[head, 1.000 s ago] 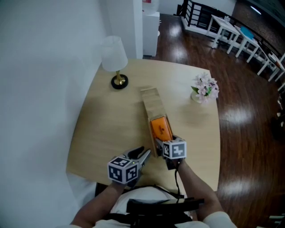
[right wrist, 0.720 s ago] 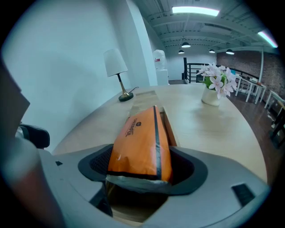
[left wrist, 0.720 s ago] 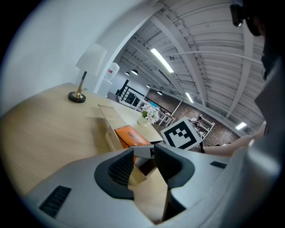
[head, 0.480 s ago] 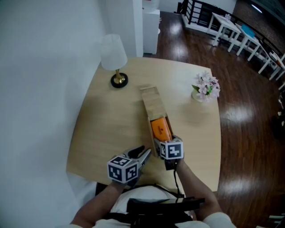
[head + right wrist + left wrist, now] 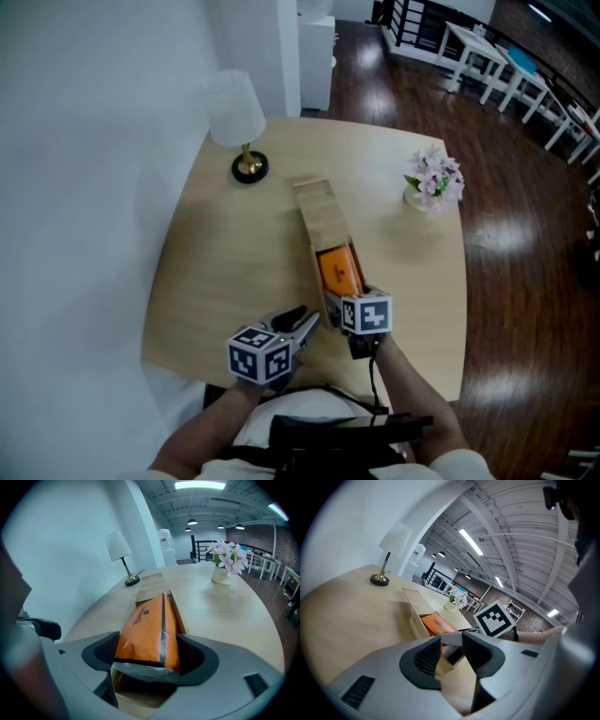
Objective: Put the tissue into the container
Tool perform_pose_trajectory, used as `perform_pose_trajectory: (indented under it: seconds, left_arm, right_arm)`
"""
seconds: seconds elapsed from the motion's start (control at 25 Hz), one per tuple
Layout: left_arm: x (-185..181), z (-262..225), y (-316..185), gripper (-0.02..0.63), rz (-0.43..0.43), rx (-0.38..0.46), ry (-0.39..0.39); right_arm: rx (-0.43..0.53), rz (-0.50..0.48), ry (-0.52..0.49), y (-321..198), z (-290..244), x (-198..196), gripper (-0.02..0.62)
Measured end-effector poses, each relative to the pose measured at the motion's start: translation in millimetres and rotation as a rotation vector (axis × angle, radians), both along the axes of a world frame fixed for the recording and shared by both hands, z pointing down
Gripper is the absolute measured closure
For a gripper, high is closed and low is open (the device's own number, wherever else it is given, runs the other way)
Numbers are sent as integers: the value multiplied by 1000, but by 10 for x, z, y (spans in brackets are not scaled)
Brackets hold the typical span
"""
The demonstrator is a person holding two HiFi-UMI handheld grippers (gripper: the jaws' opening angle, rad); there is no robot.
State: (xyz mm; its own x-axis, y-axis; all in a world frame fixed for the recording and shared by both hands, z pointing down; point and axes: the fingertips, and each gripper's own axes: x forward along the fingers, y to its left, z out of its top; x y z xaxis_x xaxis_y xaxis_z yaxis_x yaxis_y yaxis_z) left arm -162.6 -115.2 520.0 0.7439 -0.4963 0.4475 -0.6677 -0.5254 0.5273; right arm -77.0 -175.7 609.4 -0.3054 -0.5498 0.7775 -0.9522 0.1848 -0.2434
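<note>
A long, narrow wooden container (image 5: 317,214) lies on the round table, open at its near end. An orange tissue pack (image 5: 337,269) sits in that open part, its near end tilted up above the box floor. My right gripper (image 5: 343,298) is at the container's near end with the tissue pack (image 5: 147,630) between its jaws. Both long edges meet the pads while the jaws ease apart. My left gripper (image 5: 305,322) hovers just left of the container's near end, open, with nothing between its fingers (image 5: 423,660).
A white-shaded lamp (image 5: 239,122) stands at the table's far left. A small vase of pale flowers (image 5: 431,183) is at the far right. The pale wooden table (image 5: 225,272) ends close to my body, and a white wall runs along the left.
Hardly anything has moved. The right gripper stays at the container's near end with the orange pack, and the left gripper keeps its place.
</note>
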Motion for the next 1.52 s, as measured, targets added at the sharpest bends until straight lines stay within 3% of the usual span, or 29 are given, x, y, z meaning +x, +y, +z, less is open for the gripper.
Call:
perform_pose_trajectory:
  seconds: [0.2,0.52,0.92,1.52]
  left_arm:
    - [50,-9,12,457,9,-3,3]
    - [50,16,42,459,-3,-12,7]
    - [24,0,80,457,-24,-16,5]
    - [200,-33,47,457,-36,-10,26]
  right_arm:
    - [-12,-31,17,-14,2,-6,206]
    - [35,-122,148,-43,-20,-63,189]
    - [36,-128,47,-30,-59,-160,189]
    - [75,-82,-1,91,-290,106,189]
